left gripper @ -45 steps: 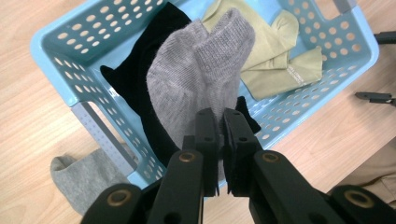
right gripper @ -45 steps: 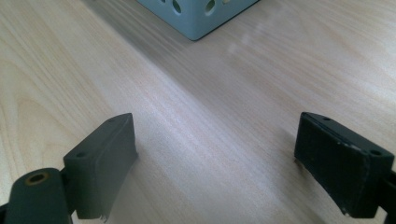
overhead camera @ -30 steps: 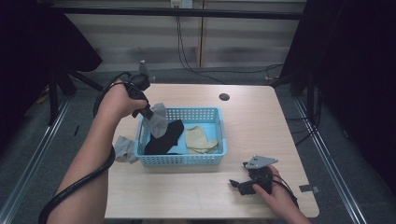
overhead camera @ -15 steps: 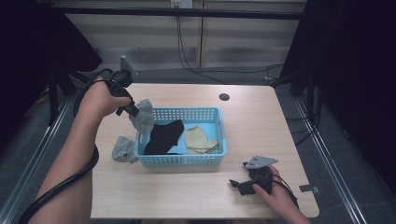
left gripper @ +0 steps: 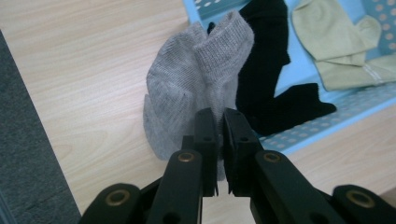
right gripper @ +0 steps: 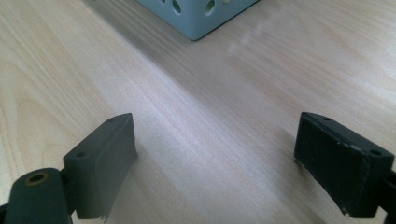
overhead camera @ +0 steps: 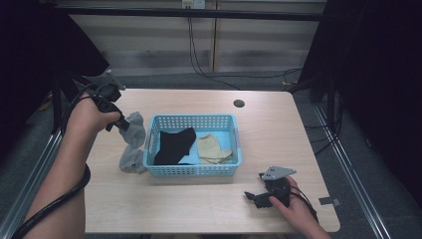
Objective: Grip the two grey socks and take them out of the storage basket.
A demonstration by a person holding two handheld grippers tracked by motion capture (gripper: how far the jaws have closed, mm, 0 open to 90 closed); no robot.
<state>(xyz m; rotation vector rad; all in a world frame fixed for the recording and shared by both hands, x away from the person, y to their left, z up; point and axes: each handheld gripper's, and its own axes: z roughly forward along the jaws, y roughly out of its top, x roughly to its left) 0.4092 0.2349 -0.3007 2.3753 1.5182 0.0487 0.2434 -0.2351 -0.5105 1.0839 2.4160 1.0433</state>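
My left gripper is shut on a grey sock, which hangs just outside the left wall of the blue basket. In the left gripper view the jaws pinch the grey sock over the table edge of the basket. Another grey sock lies on the table right below. Inside the basket lie a black sock and a beige sock. My right gripper rests open on the table at the front right with nothing between its fingers.
The basket's corner shows ahead of the right gripper. A dark round hole sits in the tabletop behind the basket. Dark curtains and a rail stand at the far side; the table's left edge is near my left hand.
My left hand has carried the grey sock leftward from above the basket's left part to outside its left wall, slightly lower. The right gripper has stayed put.
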